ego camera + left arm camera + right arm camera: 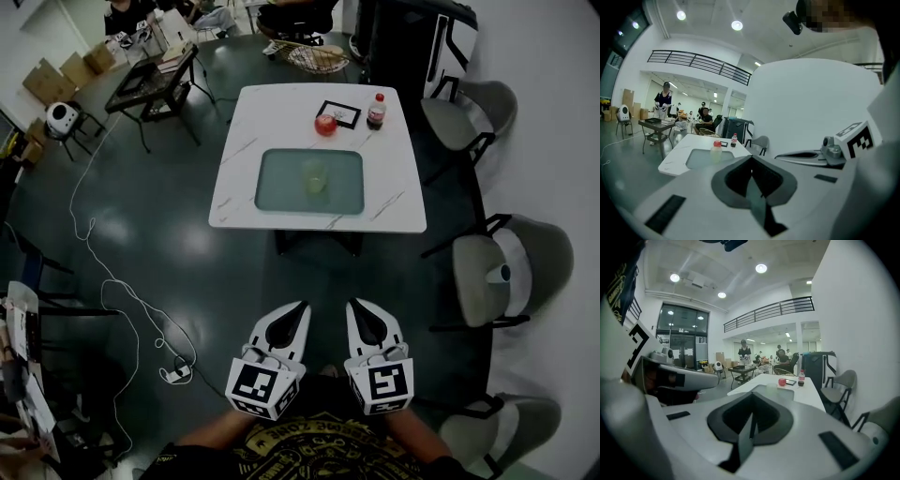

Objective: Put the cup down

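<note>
**Shut right claw point(752, 414) facing the white bench point(811, 397)**

The right claw is filling the lower centre of the frame, its jaws pressing together with nothing between them. Beyond it, right of centre, the bench is carrying a faint pale cup point(771, 387), a red round thing point(782, 381), a dark flat card point(791, 382) and a red-capped bottle point(801, 378). A grey chair point(839, 385) is standing at the right. The left claw point(710, 379) is showing at the left edge.

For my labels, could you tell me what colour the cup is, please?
The cup is pale yellow-green, clearest in the head view.
</note>
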The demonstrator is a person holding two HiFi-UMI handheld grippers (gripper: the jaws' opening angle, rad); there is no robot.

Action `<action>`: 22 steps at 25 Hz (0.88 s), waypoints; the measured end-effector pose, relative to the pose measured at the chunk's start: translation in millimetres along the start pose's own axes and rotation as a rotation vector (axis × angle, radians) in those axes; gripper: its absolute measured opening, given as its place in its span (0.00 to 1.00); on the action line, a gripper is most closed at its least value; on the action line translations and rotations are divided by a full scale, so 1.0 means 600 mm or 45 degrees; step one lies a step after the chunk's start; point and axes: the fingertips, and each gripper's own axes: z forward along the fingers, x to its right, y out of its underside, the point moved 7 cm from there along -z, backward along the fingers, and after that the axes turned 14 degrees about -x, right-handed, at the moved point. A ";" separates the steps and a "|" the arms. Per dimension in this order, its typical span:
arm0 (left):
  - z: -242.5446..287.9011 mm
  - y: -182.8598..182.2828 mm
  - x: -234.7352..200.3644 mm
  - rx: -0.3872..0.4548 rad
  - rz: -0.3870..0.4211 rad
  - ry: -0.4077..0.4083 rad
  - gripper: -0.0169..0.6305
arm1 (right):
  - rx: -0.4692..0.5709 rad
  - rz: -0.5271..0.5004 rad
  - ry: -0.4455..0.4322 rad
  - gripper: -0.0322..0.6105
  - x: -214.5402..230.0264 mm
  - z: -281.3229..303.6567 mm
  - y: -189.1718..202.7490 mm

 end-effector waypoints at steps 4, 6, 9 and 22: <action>-0.036 0.025 0.061 0.003 0.002 -0.060 0.04 | 0.007 0.006 -0.038 0.06 0.007 -0.063 0.025; -0.054 0.033 0.084 0.009 0.000 -0.081 0.04 | 0.017 -0.004 -0.057 0.06 0.005 -0.091 0.029; -0.086 0.039 0.104 0.016 0.012 -0.110 0.04 | 0.052 -0.024 -0.090 0.06 -0.007 -0.122 0.029; -0.164 0.083 0.114 0.022 0.006 -0.166 0.04 | 0.045 -0.057 -0.176 0.06 -0.093 -0.172 0.069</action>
